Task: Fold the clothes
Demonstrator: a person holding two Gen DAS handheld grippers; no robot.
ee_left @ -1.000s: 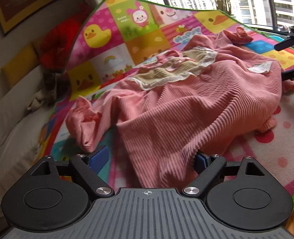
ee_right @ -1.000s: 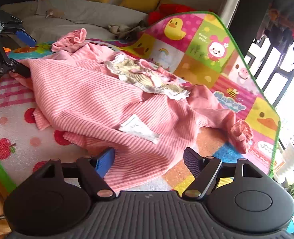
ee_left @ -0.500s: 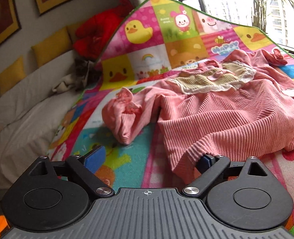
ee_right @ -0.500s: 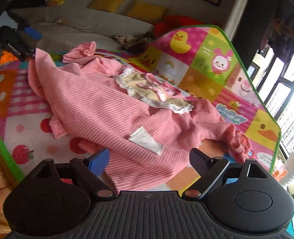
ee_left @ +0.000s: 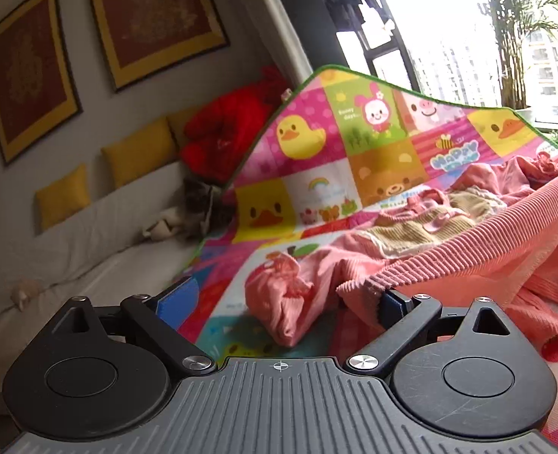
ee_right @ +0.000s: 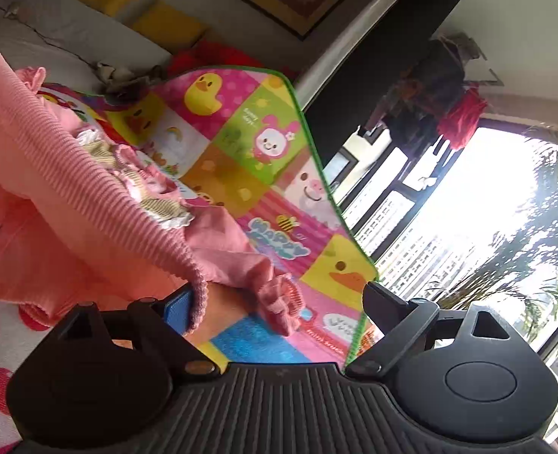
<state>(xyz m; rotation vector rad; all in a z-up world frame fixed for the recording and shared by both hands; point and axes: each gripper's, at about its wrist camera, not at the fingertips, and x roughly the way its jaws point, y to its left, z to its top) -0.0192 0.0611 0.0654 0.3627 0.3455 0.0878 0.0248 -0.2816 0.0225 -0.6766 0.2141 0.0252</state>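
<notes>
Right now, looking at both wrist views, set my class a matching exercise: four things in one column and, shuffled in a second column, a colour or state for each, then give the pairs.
Things
1. pink ribbed garment
2. play mat
3. cushions
4. left gripper

Descriptions
A. yellow, lined along the wall
B. hem lifted and stretched taut
C. jaws wide apart, hem draped over one finger
D. far edge propped upright, cartoon ducks

Pairs: 1-B, 2-D, 3-A, 4-C
</notes>
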